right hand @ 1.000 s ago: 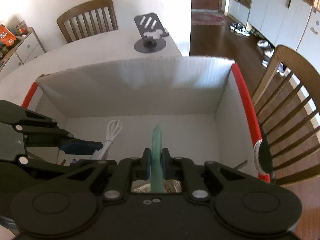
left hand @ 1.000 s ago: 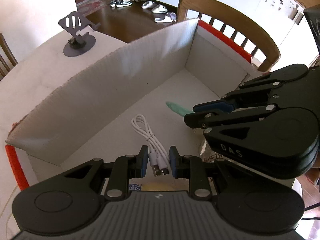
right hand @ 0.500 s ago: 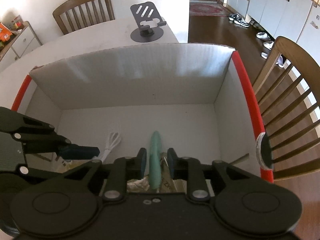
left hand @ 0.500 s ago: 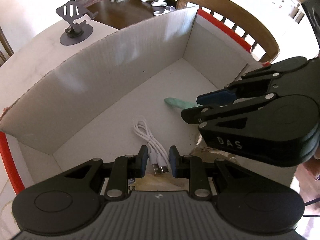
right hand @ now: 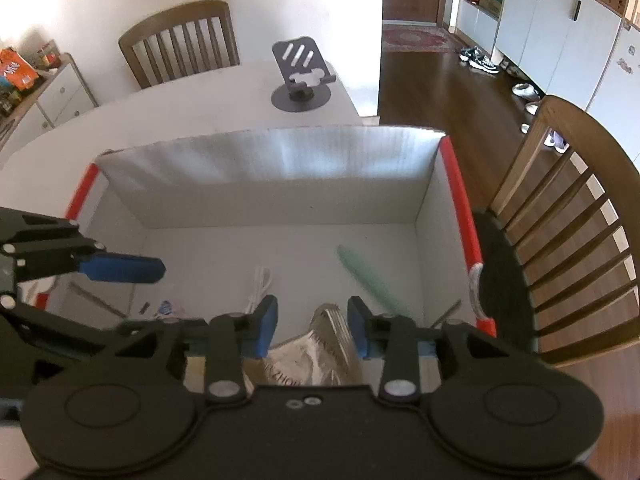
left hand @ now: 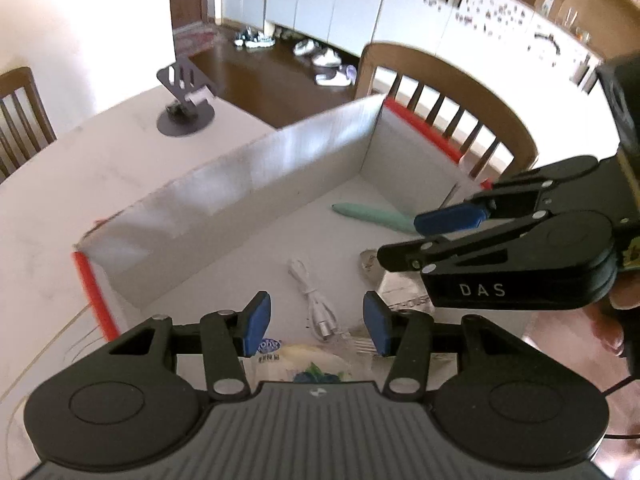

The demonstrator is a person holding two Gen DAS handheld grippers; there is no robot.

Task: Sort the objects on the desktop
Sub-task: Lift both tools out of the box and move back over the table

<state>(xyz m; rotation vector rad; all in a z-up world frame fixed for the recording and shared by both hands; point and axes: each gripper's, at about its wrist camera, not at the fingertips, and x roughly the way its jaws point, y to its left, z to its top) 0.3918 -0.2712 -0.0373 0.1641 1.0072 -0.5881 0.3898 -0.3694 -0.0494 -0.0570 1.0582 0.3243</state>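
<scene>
A white cardboard box [left hand: 280, 168] with red-taped edges [right hand: 460, 208] stands on the table. Inside lie a coiled white USB cable [left hand: 316, 300], also in the right wrist view [right hand: 260, 284], and a mint-green pen-like stick [left hand: 372, 214], also in the right wrist view [right hand: 368, 278]. Snack packets [right hand: 320, 344] lie at the near end of the box. My left gripper [left hand: 316, 326] is open and empty above the cable. My right gripper [right hand: 312, 328] is open and empty above the packets; it also shows in the left wrist view [left hand: 448, 220].
A dark phone stand [right hand: 300, 76] sits on the white table [left hand: 80, 184] beyond the box. Wooden chairs stand at the right of the box [right hand: 568, 216] and the far side of the table [right hand: 176, 44]. A white sideboard [right hand: 52, 96] stands at the left.
Both grippers opened and lifted back. The left let go of the white cable and the right let go of the green stick; both now lie on the box floor.
</scene>
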